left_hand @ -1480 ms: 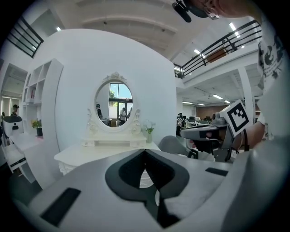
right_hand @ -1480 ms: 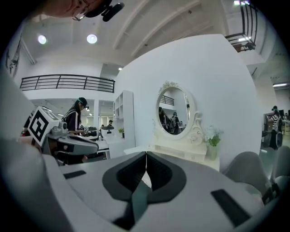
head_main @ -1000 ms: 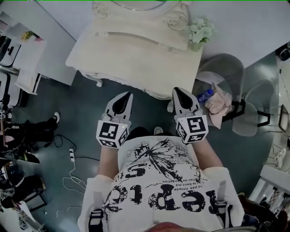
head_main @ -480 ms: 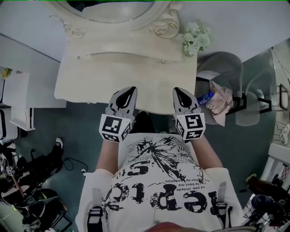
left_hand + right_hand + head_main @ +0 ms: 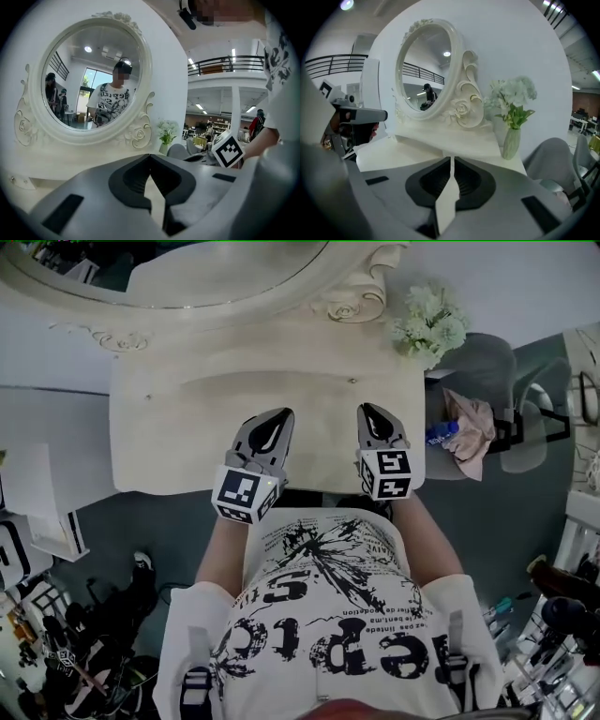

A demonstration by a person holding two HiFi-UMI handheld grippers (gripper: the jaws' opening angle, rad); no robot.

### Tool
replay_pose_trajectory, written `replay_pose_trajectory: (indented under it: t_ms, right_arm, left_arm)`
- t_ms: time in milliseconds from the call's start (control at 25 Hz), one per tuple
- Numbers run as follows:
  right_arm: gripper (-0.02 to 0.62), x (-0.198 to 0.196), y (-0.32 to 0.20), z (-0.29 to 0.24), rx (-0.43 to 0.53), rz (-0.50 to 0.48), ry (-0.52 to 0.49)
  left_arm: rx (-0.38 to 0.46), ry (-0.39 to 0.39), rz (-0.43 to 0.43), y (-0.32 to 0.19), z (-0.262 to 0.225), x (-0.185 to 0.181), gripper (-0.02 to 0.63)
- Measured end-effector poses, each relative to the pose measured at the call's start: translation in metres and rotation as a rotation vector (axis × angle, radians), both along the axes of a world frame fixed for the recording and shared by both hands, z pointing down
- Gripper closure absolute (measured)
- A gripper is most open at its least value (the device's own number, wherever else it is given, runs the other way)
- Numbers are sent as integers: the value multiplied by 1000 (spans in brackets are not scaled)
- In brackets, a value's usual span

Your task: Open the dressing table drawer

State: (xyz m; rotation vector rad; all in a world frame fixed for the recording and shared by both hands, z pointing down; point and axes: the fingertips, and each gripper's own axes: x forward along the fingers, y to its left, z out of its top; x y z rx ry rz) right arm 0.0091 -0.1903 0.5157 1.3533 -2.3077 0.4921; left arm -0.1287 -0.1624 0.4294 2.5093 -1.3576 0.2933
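**Both grippers closed over the dressing table's front edge**

The left gripper (image 5: 279,414) has its jaws pressed together on nothing, with the tips over the near part of the dressing table (image 5: 159,427) top. Just beside it, the right gripper (image 5: 367,409) is the same deal: jaws together, empty, over that same front edge. The drawer itself doesn't show in any view. Off to the right, a bottle (image 5: 441,435) has a blue label, too small to read. The shirt (image 5: 328,615) print is upside down and I can't make it out.

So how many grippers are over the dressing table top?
2. The left gripper is over the front middle of the dressing table, the right gripper beside it, nearer the flowers. None seems hidden.
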Motion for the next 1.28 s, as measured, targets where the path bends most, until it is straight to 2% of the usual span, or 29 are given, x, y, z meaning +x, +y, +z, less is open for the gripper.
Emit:
replay_pose_trajectory:
  t_ms: [80,160,280,400,600,760,920,1280]
  right_arm:
    - [562,-4,-13,25,-29,1,33]
    - [457,-8,-23,51,-70,-11,54]
    - [437,-9,-38,81,-123,3,70]
    - [434,-7,-52,96,-152,51,68]
    - [434,-14,-64,103,-224,117,-17]
    - [437,-13,-70,103,-232,168,-7]
    - [471,-11,-74,101,-231,205,5]
    - [491,-11,-74,99,-237,225,30]
  left_arm:
    - [-18,7,7,-10,13,-7,588]
    - [-37,10,10,-18,25,-13,588]
    - [-66,-7,17,-24,41,-18,588]
    - [-85,-5,32,-28,49,-19,588]
    - [-104,2,47,-34,57,-22,588]
    - [-96,-18,63,-37,59,-20,588]
    - [-98,-14,73,-38,60,-19,588]
    - [-107,-29,80,-32,62,-27,588]
